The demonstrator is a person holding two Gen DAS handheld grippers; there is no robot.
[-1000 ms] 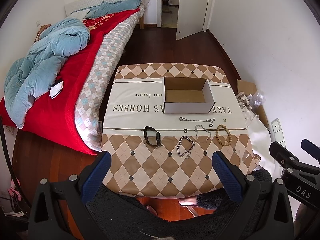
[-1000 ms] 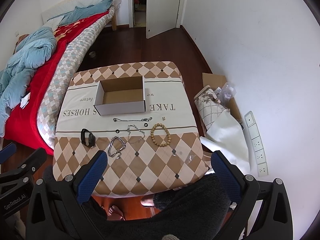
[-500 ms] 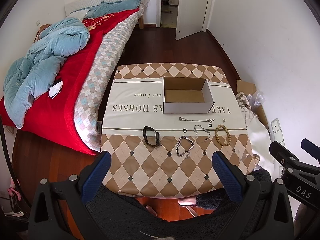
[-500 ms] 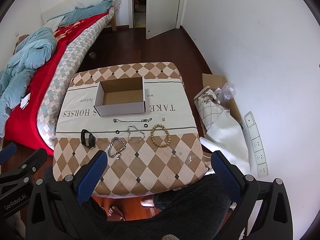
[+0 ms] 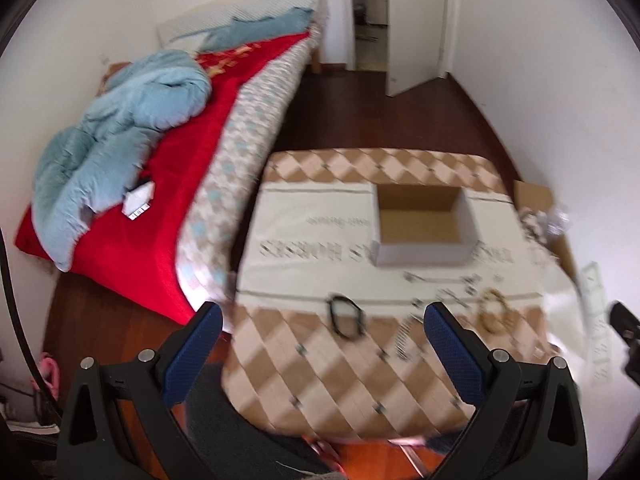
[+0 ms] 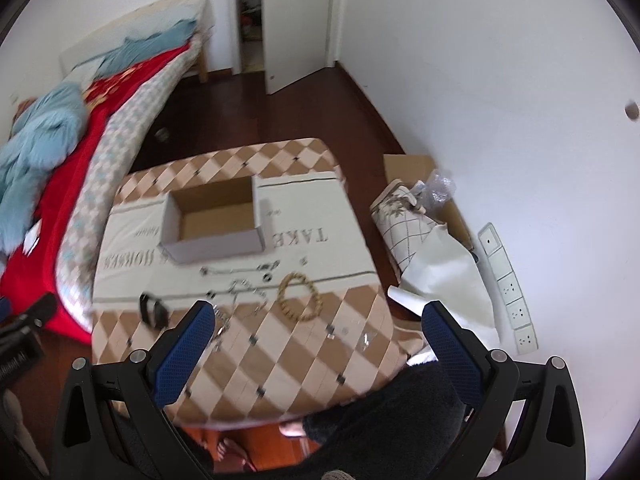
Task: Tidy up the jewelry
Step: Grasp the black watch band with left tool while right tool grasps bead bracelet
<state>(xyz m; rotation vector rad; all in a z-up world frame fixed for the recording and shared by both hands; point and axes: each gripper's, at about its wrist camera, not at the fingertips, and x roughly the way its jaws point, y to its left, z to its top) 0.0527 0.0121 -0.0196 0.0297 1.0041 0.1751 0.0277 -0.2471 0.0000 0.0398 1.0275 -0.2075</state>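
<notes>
Jewelry lies in a loose row on the table [image 6: 280, 364], all of it just in front of the box [image 6: 212, 220], which sits empty further back on the cloth. In the right view the bead bracelet [image 6: 299, 297] is rightmost, a thin chain [image 6: 240, 270] lies just before the box wall, a tangled silver chain [image 6: 248, 292] sits below that, and the black band [image 6: 152, 310] is at the left end; small rings between them are too blurred to sort. The left gripper [image 5: 320, 344] hangs above the near table edge with its jaws spread wide and nothing between them, the band [image 5: 346, 316] ahead between its fingers. The right gripper [image 6: 316, 340] is likewise released and empty, with the bead bracelet roughly ahead of it. Nothing is in the box, so this looks like the approach before a first pick. The next move likely calls for lowering one gripper onto a piece, closing low enough to catch it off the cloth, then carrying it over the box wall. Thin chains may slip or snag the cloth.
</notes>
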